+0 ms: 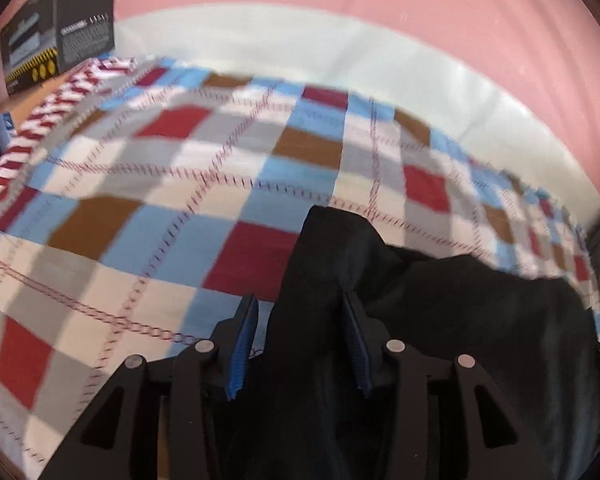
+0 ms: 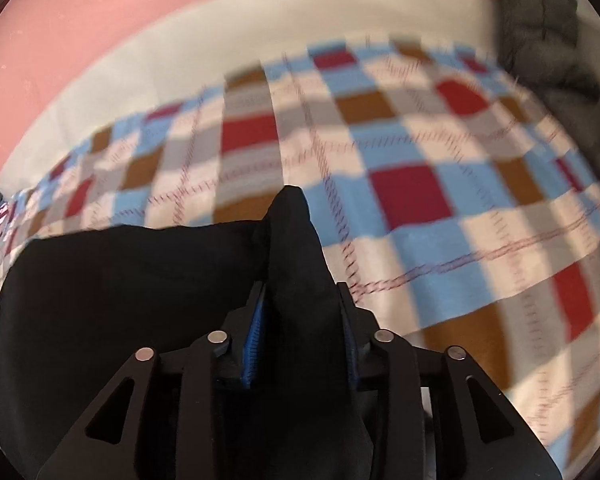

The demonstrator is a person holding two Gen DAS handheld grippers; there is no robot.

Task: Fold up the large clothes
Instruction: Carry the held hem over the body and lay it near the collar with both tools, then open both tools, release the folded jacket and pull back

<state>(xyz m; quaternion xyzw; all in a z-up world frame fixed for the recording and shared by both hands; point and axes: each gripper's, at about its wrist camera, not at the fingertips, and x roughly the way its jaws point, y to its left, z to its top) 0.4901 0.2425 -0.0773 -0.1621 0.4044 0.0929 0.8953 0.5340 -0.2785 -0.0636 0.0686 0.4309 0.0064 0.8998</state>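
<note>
A black garment (image 1: 440,320) hangs over a checked bedspread (image 1: 160,168). In the left wrist view my left gripper (image 1: 300,304) has its blue pads (image 1: 244,344) spread apart, with a bunched fold of the garment lying between them against the right pad. In the right wrist view my right gripper (image 2: 300,292) also stands open around a raised fold of the same black garment (image 2: 140,288), which spreads to the left. The checked bedspread (image 2: 420,160) lies beyond. Both views are blurred by motion.
A dark cardboard box (image 1: 60,20) stands at the bed's far left by a red-and-white striped cloth (image 1: 52,112). A pink wall (image 1: 420,8) and white sheet edge (image 1: 300,44) lie behind. A grey quilted item (image 2: 548,52) sits at the far right.
</note>
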